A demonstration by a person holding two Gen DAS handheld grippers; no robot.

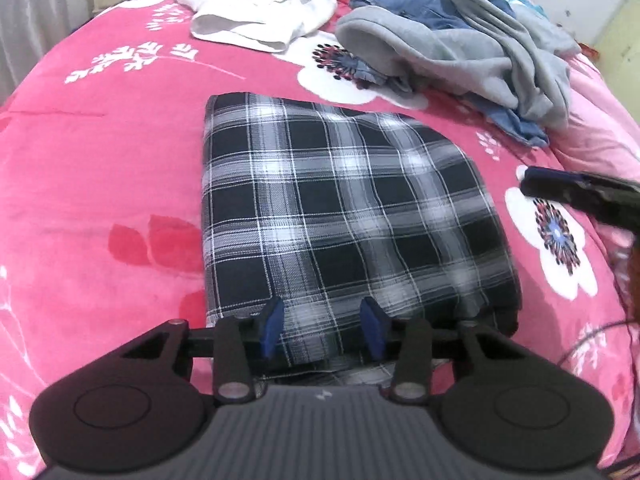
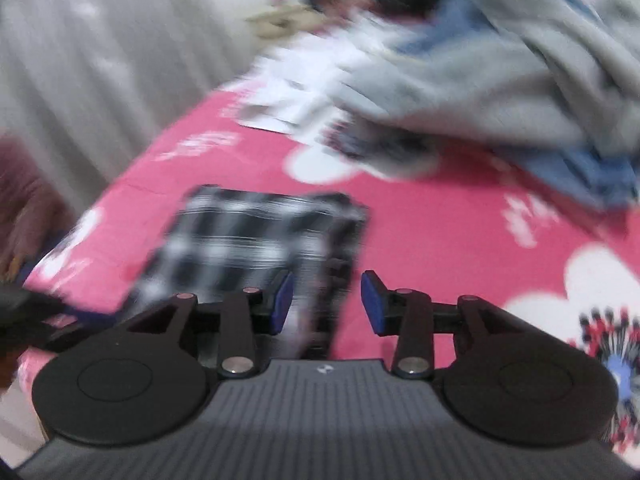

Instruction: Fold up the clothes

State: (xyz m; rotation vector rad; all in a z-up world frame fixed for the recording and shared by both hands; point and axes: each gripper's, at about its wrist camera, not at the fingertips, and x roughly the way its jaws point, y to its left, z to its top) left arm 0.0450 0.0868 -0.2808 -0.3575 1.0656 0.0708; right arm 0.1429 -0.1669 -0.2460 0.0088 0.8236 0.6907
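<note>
Folded black-and-white plaid shirt (image 1: 340,216) is lying on pink floral blanket (image 1: 100,160); left gripper (image 1: 322,330) & right gripper (image 2: 327,304) both gaping, empty; grey hoodie pile (image 1: 460,44) sitting at 1 o'clock

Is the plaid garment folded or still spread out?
Folded: the plaid garment lies as a compact rectangle with straight edges on the pink bedspread.

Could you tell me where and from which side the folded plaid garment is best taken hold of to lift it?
Probably the plaid garment by its near edge, where the layers stack thick. The left gripper is already there, open, so come in low from that side.
</note>
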